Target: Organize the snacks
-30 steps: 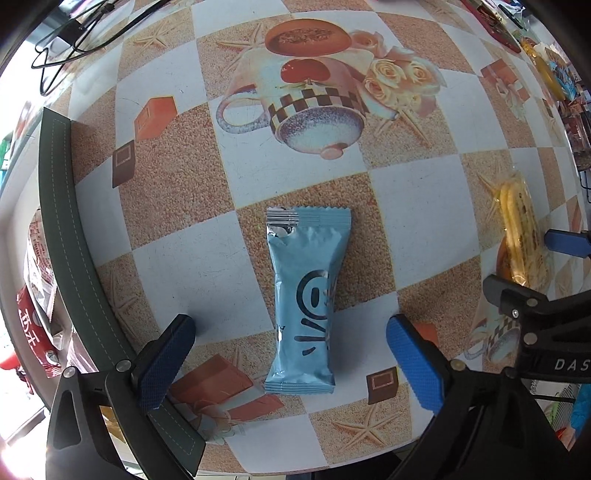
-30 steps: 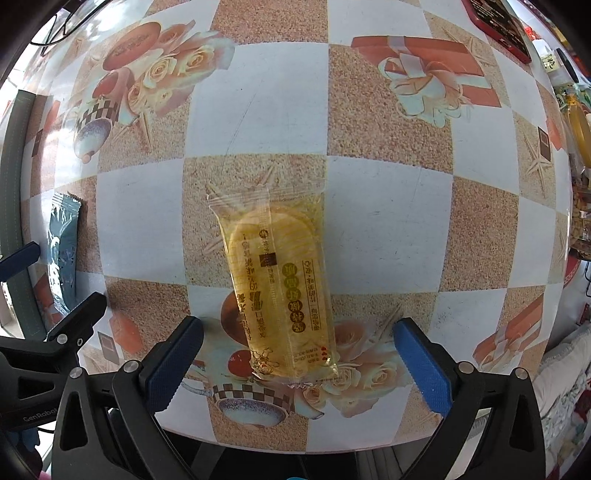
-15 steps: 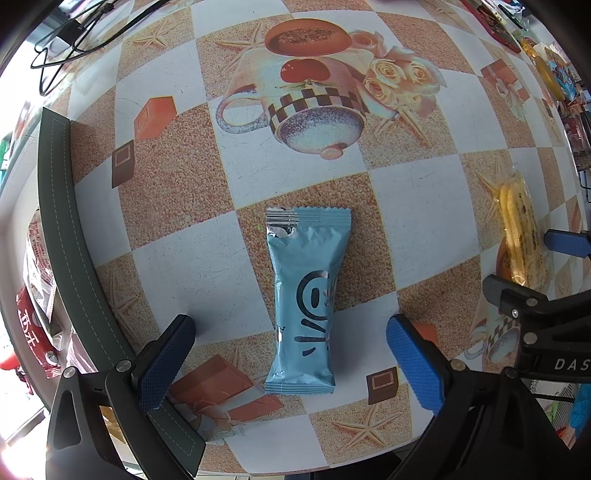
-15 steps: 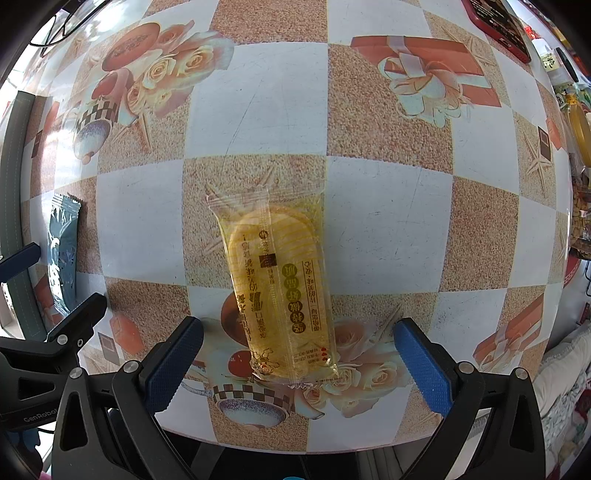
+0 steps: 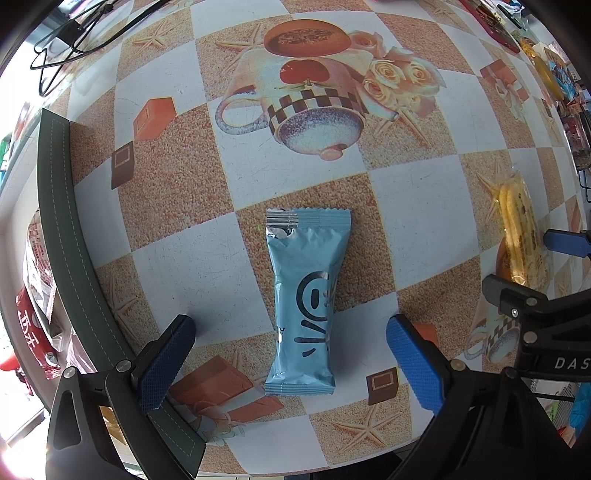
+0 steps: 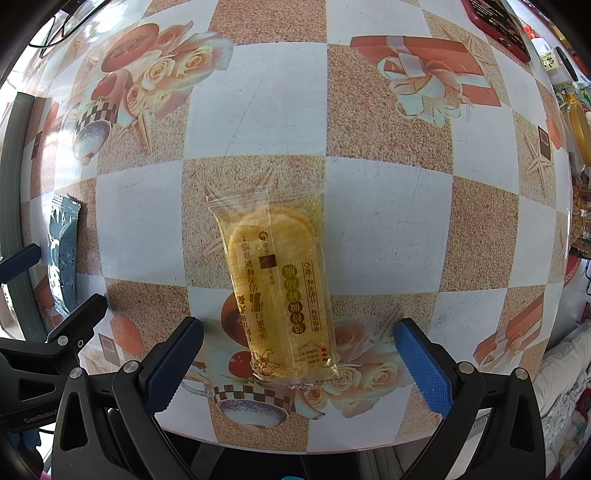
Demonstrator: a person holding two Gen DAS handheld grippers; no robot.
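Lying flat on the bench (image 5: 413, 206), the blue snack packet (image 5: 302, 295) sits lengthwise between the left gripper (image 5: 290, 363) fingers (image 5: 166, 363) — spread wide, one each side of the packet's lower half, neither pad touching it, nothing held. Crimped silver-edged end points away from camera. Bench top is a checkered print with teacups, roses, starfish; a dark green strip (image 5: 70, 258) runs along its left edge.

Right wrist view: yellow clear-wrapped snack (image 6: 277, 291) flat on the bench (image 6: 388, 229), slightly tilted, near end between the right gripper (image 6: 299, 362) fingers (image 6: 424, 369) — also wide open, gaps both sides, gripping nothing. Blue packet (image 6: 62, 258) shows at far left of this view, well apart from the yellow one; yellow snack (image 5: 517, 236) appears at the right edge of the left view. Red phone-like item (image 6: 495, 26) at the top right, far side.
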